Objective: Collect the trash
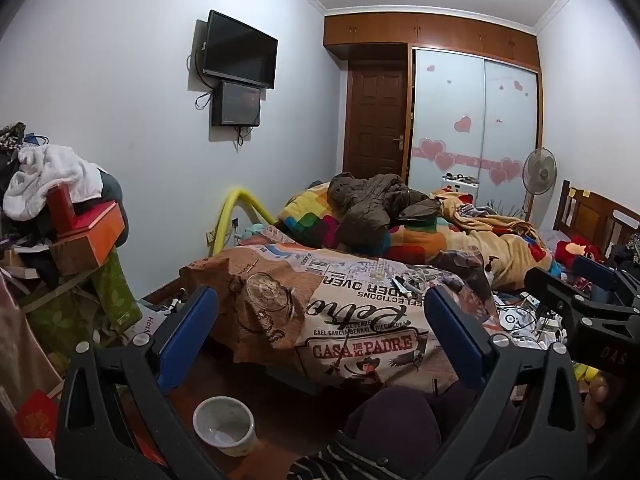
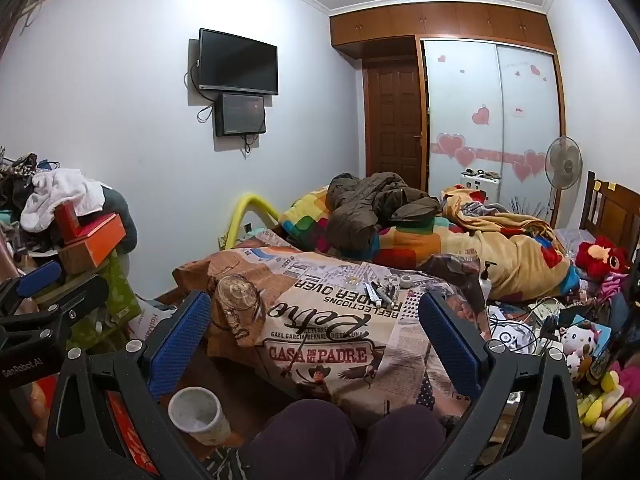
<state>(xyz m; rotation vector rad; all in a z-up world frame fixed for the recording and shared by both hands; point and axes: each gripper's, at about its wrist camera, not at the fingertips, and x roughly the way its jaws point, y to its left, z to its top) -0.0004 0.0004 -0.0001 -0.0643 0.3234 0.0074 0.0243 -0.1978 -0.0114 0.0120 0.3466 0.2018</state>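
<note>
A white paper cup [image 1: 225, 425] stands on the wooden floor beside the bed; it also shows in the right wrist view [image 2: 197, 409]. Small items, tubes and wrappers [image 2: 382, 290], lie on the printed bedspread [image 2: 320, 320]; they also show in the left wrist view [image 1: 404, 282]. My left gripper [image 1: 320, 320] is open and empty, held above the floor before the bed. My right gripper [image 2: 314, 322] is open and empty beside it. Each gripper shows at the edge of the other's view: the right gripper [image 1: 592, 312] and the left gripper [image 2: 44, 300].
A pile of clothes and red boxes [image 1: 80, 220] stands at the left. Blankets and a brown jacket [image 2: 376, 204] cover the bed. Cables and plush toys [image 2: 576, 340] crowd the right side. My knees [image 2: 344, 436] are at the bottom.
</note>
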